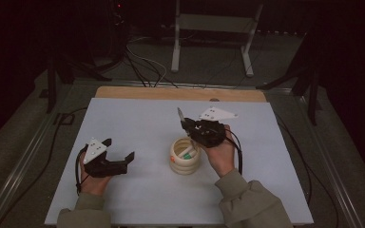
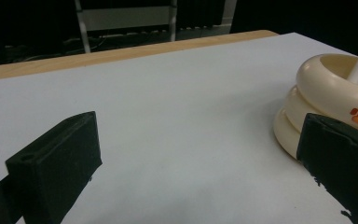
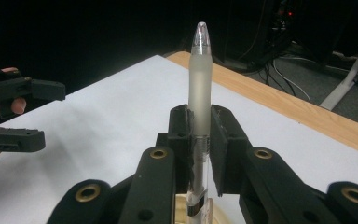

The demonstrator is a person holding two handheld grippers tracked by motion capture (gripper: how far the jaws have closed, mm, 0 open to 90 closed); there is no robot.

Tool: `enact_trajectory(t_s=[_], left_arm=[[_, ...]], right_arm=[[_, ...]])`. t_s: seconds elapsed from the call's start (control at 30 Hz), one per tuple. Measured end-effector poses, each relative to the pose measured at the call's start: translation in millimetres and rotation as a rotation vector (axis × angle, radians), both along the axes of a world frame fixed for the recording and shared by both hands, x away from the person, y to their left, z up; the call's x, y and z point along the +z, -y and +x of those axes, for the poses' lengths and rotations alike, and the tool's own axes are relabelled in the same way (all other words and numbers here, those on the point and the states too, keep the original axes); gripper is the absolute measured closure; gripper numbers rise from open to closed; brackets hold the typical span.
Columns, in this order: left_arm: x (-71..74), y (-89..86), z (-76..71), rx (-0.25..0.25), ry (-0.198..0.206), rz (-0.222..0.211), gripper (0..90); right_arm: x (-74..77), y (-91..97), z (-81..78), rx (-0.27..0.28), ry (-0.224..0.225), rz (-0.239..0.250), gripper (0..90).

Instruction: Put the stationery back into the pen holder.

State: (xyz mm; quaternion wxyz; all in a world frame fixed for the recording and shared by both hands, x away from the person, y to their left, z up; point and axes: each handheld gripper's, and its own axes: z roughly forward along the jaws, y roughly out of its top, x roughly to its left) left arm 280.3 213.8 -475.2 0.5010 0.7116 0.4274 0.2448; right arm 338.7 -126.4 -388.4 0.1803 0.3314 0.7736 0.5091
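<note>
1. The right claw (image 3: 200, 140) is clamped on a frosted translucent plastic pen (image 3: 200, 79), held upright just above the cream ringed ceramic holder (image 1: 185, 156).
2. The holder stands mid-table on the white table (image 1: 123, 199).
3. The left claw (image 1: 121, 154) rests with jaws apart, gripping nothing, left of the holder.
</note>
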Motion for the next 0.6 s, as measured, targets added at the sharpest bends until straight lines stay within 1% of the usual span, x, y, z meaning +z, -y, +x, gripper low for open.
enact_trajectory(t_s=[0.6], left_arm=[[0.1,0.0,-0.2,0.003,0.001,-0.004,0.3]], right_arm=[[-9.1,-5.1,-3.4,0.015,-0.009,-0.001,80.0]])
